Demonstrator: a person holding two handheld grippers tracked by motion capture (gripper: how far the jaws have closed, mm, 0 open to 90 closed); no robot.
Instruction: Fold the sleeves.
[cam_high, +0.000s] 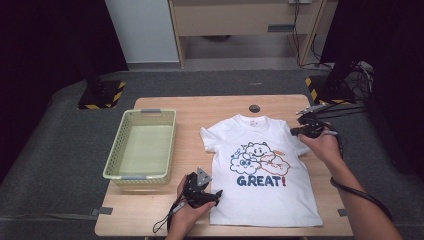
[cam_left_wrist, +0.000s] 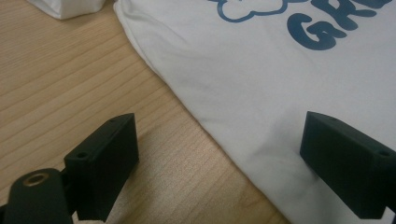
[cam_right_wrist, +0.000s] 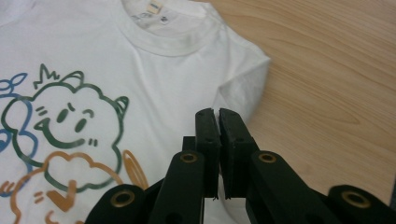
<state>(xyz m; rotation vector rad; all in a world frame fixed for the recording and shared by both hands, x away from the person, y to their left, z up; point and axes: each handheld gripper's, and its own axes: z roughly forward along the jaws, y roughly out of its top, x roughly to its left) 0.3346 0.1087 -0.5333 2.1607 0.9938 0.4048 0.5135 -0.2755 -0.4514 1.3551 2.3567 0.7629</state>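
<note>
On the desk (cam_high: 165, 102): we saw a white T-shirt (cam_high: 265, 185) lying flat, print side up, collar toward the far edge, hem near the front edge.
Print: cartoon cloud figures above the word "GREAT!" in blue, with a red exclamation mark.
Left hand-held gripper (cam_left_wrist: 219, 154): we found it low at the shirt's lower left side edge, jaws wide apart, one over bare wood and the other over the cloth, nothing gripped.
Left hand (cam_high: 187, 212): it came in from the bottom edge, just left of the hem.
Right hand-held gripper (cam_right_wrist: 216, 114): we saw its jaws pressed together with no cloth or other thing between them, raised above the shirt beside the right sleeve (cam_right_wrist: 245, 77).
Right hand (cam_high: 325, 145): it sat at the shirt's right shoulder, near the desk's right edge.
Basket (cam_high: 116, 150): pale green, on the left part of the desk, well apart from the shirt.
</note>
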